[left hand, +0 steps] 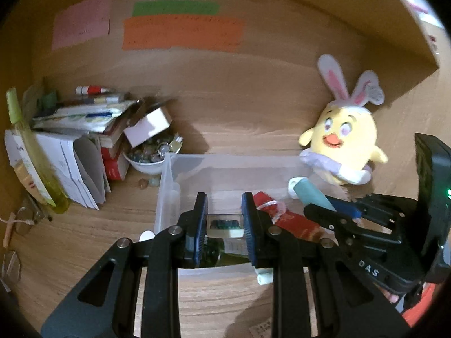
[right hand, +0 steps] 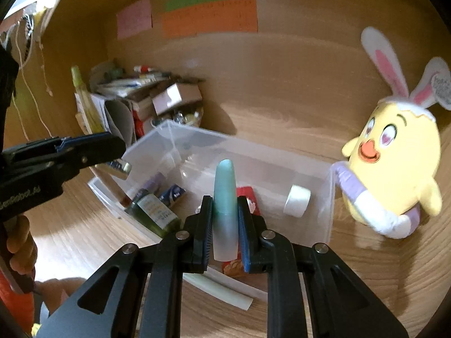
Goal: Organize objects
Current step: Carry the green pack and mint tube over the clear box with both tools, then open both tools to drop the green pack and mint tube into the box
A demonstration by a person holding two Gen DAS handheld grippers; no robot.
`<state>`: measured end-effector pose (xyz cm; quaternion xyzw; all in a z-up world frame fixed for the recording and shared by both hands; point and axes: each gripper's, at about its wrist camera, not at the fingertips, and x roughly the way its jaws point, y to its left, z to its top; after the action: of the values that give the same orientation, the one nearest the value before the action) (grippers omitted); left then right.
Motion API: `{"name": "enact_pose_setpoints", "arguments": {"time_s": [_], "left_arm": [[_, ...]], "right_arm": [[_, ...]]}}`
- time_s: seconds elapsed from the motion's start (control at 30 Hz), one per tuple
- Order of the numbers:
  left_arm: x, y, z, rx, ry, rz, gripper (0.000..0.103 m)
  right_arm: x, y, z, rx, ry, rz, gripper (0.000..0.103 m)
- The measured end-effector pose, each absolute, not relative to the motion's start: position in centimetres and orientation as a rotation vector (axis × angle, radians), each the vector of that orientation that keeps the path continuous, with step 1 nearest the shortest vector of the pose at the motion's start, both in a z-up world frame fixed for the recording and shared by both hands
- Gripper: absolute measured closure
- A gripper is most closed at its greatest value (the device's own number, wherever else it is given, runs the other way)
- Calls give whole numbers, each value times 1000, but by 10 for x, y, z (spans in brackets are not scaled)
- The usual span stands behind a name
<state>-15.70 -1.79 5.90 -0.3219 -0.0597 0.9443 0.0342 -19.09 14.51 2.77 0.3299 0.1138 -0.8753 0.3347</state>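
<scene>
My left gripper (left hand: pixel 224 209) is shut on a small clear case with a dark green inside (left hand: pixel 224 225), held above the near part of a clear plastic bin (left hand: pixel 166 177). My right gripper (right hand: pixel 224 208) is shut on a teal and frosted tube (right hand: pixel 224 194) that points up and away over the same bin (right hand: pixel 197 138). Each gripper shows in the other's view: the right gripper (left hand: pixel 332 209) with the tube (left hand: pixel 310 194), the left gripper (right hand: pixel 112 155) with the case (right hand: pixel 121 166). Inside the bin lie a green bottle (right hand: pixel 153 211), a red packet (right hand: pixel 248 193), a small blue box (right hand: pixel 172 194) and a white cap (right hand: pixel 297 200).
A yellow plush chick with bunny ears (left hand: pixel 344 140) leans at the bin's right end. At the left stand a pile of books and papers (left hand: pixel 84 129), a bowl of marbles (left hand: pixel 146 160) and a yellow-green bottle (left hand: pixel 36 152). Coloured notes (left hand: pixel 180 32) hang on the back wall. A pale tube (right hand: pixel 220 287) lies before the bin.
</scene>
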Motion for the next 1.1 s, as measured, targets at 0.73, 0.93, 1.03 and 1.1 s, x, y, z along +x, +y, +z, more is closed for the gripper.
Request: {"name": "enact_pose_setpoints", "arguments": {"time_s": [0.73, 0.93, 1.03, 1.1], "left_arm": [[-173, -9, 34, -1123, -152, 2841, 79], [-165, -6, 44, -1092, -131, 2850, 68], [-157, -6, 51, -1062, -135, 2860, 60], [-151, -6, 57, -1042, -138, 2867, 54]], "right_arm": [[-218, 136, -5, 1011, 325, -2293, 88], [-218, 136, -3, 1006, 334, -2296, 87], [-218, 139, -1, 1007, 325, -2296, 71], [-215, 141, 2, 986, 319, -2308, 59]]}}
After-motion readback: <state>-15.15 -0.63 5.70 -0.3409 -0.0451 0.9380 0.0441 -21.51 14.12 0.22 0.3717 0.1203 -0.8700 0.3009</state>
